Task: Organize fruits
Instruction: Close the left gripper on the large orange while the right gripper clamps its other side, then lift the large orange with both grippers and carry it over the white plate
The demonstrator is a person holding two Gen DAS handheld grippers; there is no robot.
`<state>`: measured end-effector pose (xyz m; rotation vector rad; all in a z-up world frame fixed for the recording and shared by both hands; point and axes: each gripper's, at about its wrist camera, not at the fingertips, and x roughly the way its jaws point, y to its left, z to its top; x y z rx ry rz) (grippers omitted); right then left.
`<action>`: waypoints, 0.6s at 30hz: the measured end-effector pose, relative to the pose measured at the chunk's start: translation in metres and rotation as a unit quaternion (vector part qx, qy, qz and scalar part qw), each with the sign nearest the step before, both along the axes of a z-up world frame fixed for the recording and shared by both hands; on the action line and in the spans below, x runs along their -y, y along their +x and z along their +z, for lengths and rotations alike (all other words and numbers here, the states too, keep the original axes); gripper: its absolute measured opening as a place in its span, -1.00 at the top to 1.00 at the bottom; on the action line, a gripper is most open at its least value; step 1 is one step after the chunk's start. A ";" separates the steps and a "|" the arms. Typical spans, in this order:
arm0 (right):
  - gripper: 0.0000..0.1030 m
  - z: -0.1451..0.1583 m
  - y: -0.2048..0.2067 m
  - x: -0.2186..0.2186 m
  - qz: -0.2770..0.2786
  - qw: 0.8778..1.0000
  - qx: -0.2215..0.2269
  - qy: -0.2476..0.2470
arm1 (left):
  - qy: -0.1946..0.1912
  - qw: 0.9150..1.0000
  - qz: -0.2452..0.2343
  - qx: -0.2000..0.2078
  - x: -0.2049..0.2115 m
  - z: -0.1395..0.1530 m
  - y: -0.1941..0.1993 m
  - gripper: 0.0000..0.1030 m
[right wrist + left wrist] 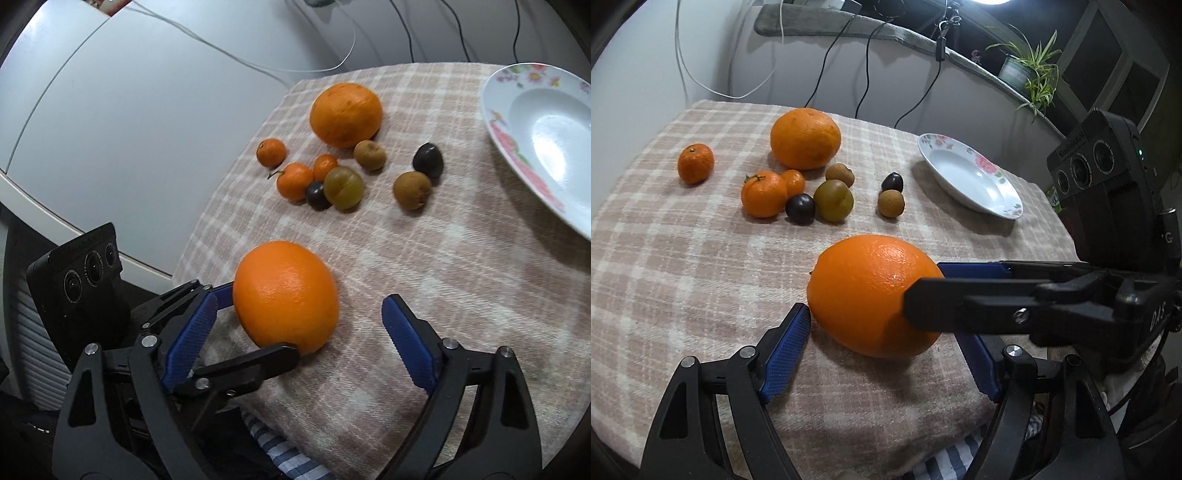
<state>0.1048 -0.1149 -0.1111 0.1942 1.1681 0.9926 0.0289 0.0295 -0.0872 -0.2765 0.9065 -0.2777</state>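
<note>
Evidently, we found both tongs, left (882,343) and right (299,332), spread wide and holding nothing, flanking the near orange (873,295) resting on the checked cloth (683,277); closing on it for the empty plate (993,201) seemed next.

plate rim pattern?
Pink and red flowers with green leaves on the white plate; clearest in the right wrist view.
</note>
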 end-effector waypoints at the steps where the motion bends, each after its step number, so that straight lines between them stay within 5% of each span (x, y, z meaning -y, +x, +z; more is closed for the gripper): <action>1: -0.71 -0.001 0.000 -0.002 0.002 1.000 -0.001 -0.001 | 0.002 1.000 0.000 -0.001 0.001 -0.001 0.000 -0.51; 10: -0.35 -0.007 0.001 -0.010 0.017 1.000 -0.018 -0.002 | 0.001 1.000 -0.002 -0.004 0.003 -0.006 0.004 -0.49; 18: -0.34 -0.006 -0.003 -0.011 0.011 1.000 -0.016 -0.004 | 0.011 1.000 -0.004 -0.001 0.008 -0.004 0.004 -0.48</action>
